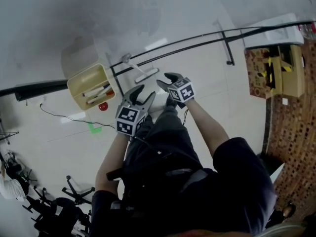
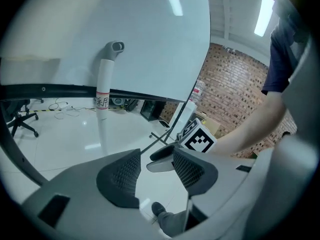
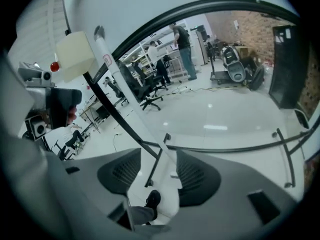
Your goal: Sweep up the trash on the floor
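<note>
White tube point(image 2: 104, 79), red print illegible

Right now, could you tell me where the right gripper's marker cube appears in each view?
Head view: marker cube near centre.
Left gripper view: marker cube right of centre.
Right gripper view: not in it.
Shared landmark: brick wall, rightward in all three.

A brown cardboard box with yellow-and-black striped tape point(image 1: 291, 75) sits at the right, beside a red-brick-patterned surface point(image 1: 296, 132). A thick black metal rail point(image 1: 42, 89) crosses the glossy white floor point(image 1: 222, 98). A thin black cable point(image 1: 64, 116) trails below it, above black swivel office chairs point(image 1: 74, 191). Two people point(image 3: 185, 44) stand far back.
</note>
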Available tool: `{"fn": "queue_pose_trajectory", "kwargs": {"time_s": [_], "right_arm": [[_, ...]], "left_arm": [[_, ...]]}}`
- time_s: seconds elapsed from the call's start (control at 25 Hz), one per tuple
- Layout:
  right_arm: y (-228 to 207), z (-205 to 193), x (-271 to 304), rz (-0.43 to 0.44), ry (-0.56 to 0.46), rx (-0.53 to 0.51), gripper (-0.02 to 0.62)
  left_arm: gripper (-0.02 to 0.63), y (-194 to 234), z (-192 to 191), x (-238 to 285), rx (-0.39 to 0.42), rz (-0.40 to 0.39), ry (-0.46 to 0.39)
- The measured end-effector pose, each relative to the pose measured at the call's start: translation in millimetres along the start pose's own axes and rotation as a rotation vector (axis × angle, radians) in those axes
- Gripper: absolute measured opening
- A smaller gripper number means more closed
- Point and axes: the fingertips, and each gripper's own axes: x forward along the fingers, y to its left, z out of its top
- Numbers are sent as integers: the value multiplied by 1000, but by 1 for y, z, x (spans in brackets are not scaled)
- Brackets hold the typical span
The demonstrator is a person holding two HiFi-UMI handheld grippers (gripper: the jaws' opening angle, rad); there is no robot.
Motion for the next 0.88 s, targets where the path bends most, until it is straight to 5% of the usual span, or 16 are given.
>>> {"fn": "queue_pose_trajectory", "kwargs": {"time_s": [0.32,0.48,0.72,0.88], "right_arm": [[-6,28,-107,-179,-63,35,250],[8,73,-186,-232,-208,57,250],[13,86,-286,-207,-306,68,219],[20,89,-336,-170,-406,42,218]], "left_arm": [[190,-59,50,-3,131,-197,-47],[190,-102,83,-8,211,-299,-76],[190,-161,128,-23,351,-310,-143],[190,-189,146,-24,365,-308,-166]]}}
